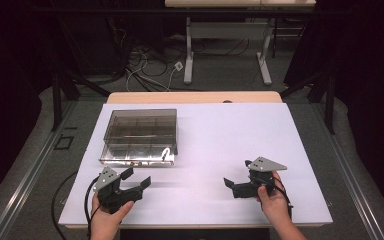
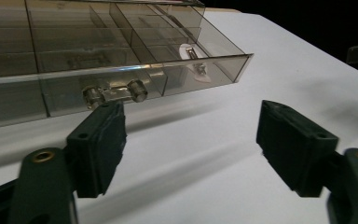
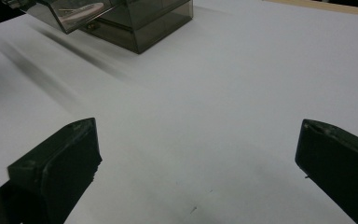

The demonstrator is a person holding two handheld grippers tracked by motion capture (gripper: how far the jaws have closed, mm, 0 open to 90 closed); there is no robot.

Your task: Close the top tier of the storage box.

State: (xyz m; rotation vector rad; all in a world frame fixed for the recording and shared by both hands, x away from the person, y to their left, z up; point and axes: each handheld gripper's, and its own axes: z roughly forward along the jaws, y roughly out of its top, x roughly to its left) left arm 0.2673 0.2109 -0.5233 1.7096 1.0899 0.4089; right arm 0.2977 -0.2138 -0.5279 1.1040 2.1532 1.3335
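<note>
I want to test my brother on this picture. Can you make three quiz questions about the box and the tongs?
1. True or false: the left tongs hold the box.
2. Which tongs are nearer the box: A left, B right?
3. Fill in: the box drawer is pulled partly ____.

Key: 1 false, the tongs are open and hold nothing, short of the handle. 2 A. 3 out, with a small item in one compartment.
</note>
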